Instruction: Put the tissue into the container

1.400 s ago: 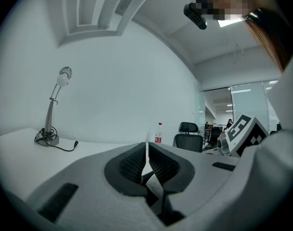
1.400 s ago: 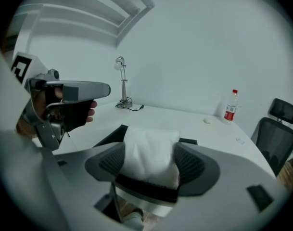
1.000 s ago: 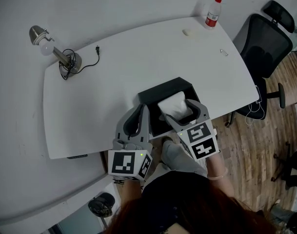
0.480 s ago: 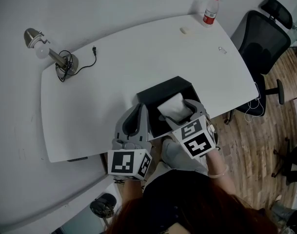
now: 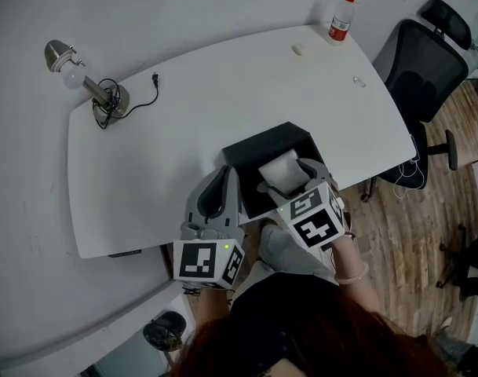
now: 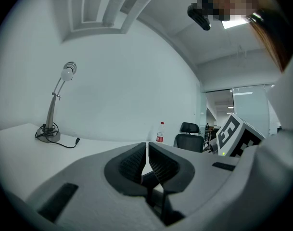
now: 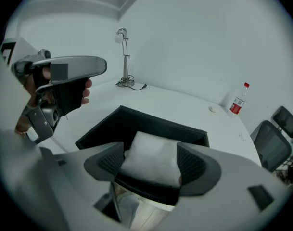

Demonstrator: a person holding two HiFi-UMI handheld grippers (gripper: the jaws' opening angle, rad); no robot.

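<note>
Tissue [image 7: 153, 158]: white, soft and pillow-like, roughly rectangular with rounded corners and no visible print; clamped on two opposite sides, over the open top of the container. Whether it touches the bottom cannot be told.
Container [image 5: 254, 142]: black, rectangular, open-topped box with dark inner walls, standing at the near edge of the table.
Right gripper [image 7: 151, 163]: jaws set wide apart, both pads pressed against the tissue.
Left gripper [image 6: 147, 154]: jaws brought together to a thin slit, nothing between them; positioned just left of the container, clear of the tissue.
Table [image 5: 184, 108]: white, curved top.
Lamp [image 5: 85, 81]: far left corner, cord coiled at the base.
Bottle [image 5: 341, 20]: red cap, far right edge.
Chair [image 5: 423, 61]: black, beside the table's right end.
</note>
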